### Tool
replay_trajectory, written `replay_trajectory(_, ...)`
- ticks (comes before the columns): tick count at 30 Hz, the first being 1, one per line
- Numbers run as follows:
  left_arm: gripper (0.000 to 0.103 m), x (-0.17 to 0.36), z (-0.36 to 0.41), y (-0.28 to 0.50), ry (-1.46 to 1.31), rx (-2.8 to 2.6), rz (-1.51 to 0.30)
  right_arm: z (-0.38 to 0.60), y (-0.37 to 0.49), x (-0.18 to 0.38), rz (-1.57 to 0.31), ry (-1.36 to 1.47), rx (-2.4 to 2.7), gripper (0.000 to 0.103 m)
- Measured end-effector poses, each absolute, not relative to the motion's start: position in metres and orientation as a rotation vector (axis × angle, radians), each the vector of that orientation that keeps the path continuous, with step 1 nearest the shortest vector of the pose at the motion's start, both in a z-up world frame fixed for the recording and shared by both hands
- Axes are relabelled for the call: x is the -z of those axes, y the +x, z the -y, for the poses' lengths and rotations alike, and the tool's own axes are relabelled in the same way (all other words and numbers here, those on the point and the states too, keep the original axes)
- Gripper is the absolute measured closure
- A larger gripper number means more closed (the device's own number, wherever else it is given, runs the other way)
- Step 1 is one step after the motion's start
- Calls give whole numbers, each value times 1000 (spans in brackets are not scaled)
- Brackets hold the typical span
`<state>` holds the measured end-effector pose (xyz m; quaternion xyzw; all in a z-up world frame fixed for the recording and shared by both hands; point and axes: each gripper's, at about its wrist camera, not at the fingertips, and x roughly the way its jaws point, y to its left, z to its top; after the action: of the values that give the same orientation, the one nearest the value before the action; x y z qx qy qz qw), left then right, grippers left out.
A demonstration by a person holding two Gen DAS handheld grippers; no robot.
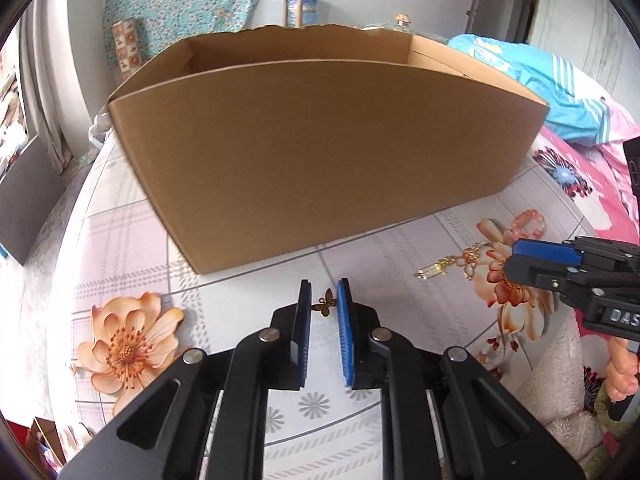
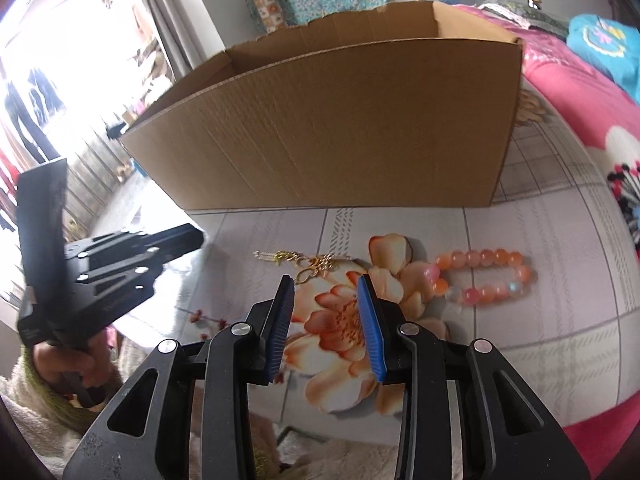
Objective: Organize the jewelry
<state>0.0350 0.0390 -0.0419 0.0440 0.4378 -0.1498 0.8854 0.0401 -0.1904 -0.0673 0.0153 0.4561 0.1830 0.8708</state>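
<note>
A small gold butterfly charm (image 1: 326, 301) lies on the floral tablecloth between the tips of my left gripper (image 1: 324, 294), which is open around it. A gold chain piece (image 1: 450, 265) (image 2: 310, 265) and a pink-orange bead bracelet (image 1: 530, 222) (image 2: 486, 278) lie to the right. My right gripper (image 2: 325, 286) is open and empty, just short of the chain, with the bracelet to its right. It shows in the left wrist view (image 1: 538, 258). An open cardboard box (image 1: 320, 152) (image 2: 340, 128) stands behind the jewelry.
The tablecloth (image 1: 132, 240) covers a table with a rounded edge. A pink floral blanket (image 2: 580, 92) and blue clothing (image 1: 532, 76) lie to the right. The left gripper's body (image 2: 116, 276) shows at the left of the right wrist view.
</note>
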Motion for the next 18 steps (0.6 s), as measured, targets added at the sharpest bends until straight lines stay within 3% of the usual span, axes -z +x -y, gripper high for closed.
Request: replay_trajectory(18, 91, 49, -54, 40, 22, 346, -909, 162, 66, 73, -998, -115, -307, 74)
